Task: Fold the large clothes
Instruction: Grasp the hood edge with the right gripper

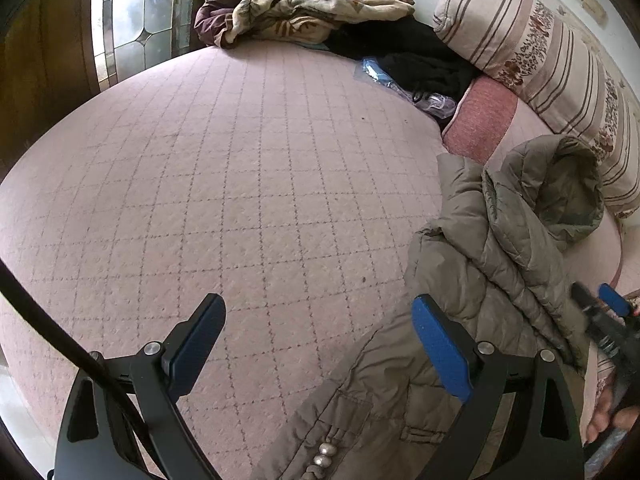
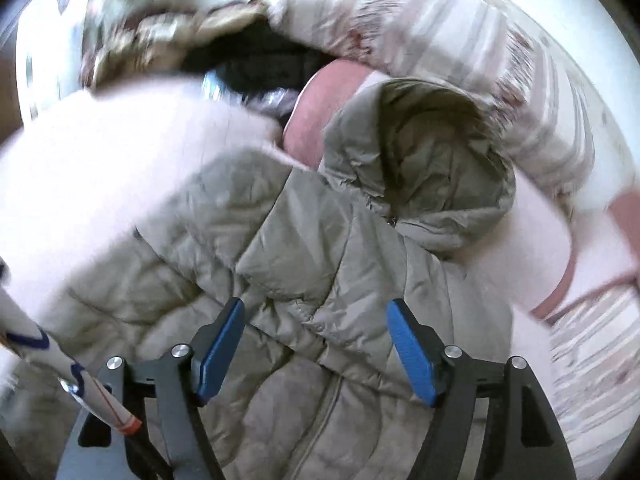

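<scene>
Here, at far left, the left tool (image 1: 318, 346) hovers low over the bare pink quilted bed (image 1: 224, 184), its blue fingers spread wide and gripping nothing. Further back on the left sits a rumpled brown and cream blanket (image 1: 304, 12), with dark clothing (image 1: 420, 56) beside it. Moving right, a large grey-green puffer jacket (image 2: 304, 264) with a hood (image 2: 432, 160) lies crumpled on the bed's right side, only partly flattened. The right tool (image 2: 316, 350) hangs just above the jacket's zipped front, fingers parted, nothing between them; its view is blurred by motion. At far right, a long striped pillow (image 1: 532, 44) lines the wall. The risk, as I judge it: the slick padded fabric may slip from a shallow pinch, or the bulky hood may bunch and spoil the fold.
</scene>
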`<state>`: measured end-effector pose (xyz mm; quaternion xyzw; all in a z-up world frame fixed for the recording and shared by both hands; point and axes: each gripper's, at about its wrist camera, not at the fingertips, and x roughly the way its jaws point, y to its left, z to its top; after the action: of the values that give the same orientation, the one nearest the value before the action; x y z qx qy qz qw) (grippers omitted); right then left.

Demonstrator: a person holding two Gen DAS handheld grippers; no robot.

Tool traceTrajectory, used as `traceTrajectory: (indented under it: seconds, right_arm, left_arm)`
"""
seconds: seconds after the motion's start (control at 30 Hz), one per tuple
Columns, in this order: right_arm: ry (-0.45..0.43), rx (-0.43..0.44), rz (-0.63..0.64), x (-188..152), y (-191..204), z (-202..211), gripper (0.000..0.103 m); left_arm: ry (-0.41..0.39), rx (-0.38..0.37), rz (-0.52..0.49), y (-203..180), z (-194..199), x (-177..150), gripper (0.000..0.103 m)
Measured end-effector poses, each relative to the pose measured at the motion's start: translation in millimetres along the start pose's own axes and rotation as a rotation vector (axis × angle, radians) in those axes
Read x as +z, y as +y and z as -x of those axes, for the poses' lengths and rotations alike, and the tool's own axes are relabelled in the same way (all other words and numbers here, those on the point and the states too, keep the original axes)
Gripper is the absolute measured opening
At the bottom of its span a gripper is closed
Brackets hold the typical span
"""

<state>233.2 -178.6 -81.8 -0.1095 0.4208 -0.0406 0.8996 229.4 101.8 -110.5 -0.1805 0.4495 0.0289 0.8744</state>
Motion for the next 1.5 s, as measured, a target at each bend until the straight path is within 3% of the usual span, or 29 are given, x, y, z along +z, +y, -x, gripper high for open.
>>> traceTrajectory:
  seconds: [0.13, 0.17, 0.23, 0.33, 0.4, 0.43, 0.53, 0.6, 0.7, 0.87, 0.97, 1.07, 1.23, 1.33, 1.5]
  right_arm:
    - [0.021, -0.063, -0.19, 13, -31, -18, 0.077]
    - [0.039, -0.065, -0.238, 16, -39, -28, 0.069]
    - [0.09, -0.031, -0.352, 22, -49, -54, 0.055]
    - [0.136, 0.072, -0.488, 26, -49, -87, 0.05]
    - [0.153, 0.151, -0.514, 28, -33, -104, 0.05]
    - [0.168, 0.187, -0.485, 31, -17, -113, 0.052]
    - [0.187, 0.15, -0.348, 34, 18, -124, 0.054]
    - [0.178, 0.152, -0.341, 36, 17, -119, 0.054]
    - [0.156, 0.191, -0.423, 31, -6, -99, 0.057]
    - [0.112, 0.064, -0.525, 14, -68, -65, 0.069]
    - [0.11, 0.041, -0.604, 17, -97, -56, 0.07]
    - [0.075, 0.033, -0.676, 36, -119, -49, 0.075]
    - [-0.014, 0.059, -0.746, 96, -133, -51, 0.088]
    - [-0.059, 0.082, -0.797, 135, -140, -64, 0.09]
    - [-0.112, 0.104, -0.958, 176, -164, -96, 0.093]
  left_arm:
    - [0.006, 0.013, -0.009, 1, 0, -2, 0.094]
    - [0.004, 0.016, -0.012, 1, -1, -3, 0.094]
    - [-0.002, 0.024, -0.016, 1, -1, -2, 0.094]
    - [0.003, 0.031, -0.019, 0, -5, 1, 0.094]
    - [0.014, 0.032, -0.023, 0, -9, 1, 0.094]
    - [0.02, 0.036, -0.027, -1, -11, 1, 0.094]
    - [0.03, 0.045, -0.038, -4, -15, 1, 0.094]
    - [0.033, 0.051, -0.045, -6, -17, 0, 0.094]
    - [0.042, 0.058, -0.051, -6, -19, -2, 0.094]
    - [0.05, 0.05, -0.056, -7, -16, -8, 0.094]
    - [0.049, 0.042, -0.07, -10, -15, -10, 0.094]
    - [0.043, 0.032, -0.084, -13, -17, -10, 0.094]
    - [0.049, 0.023, -0.087, -13, -30, -9, 0.094]
    - [0.09, -0.003, -0.064, -11, -42, -6, 0.094]
    - [0.094, -0.01, -0.042, -9, -53, -2, 0.094]
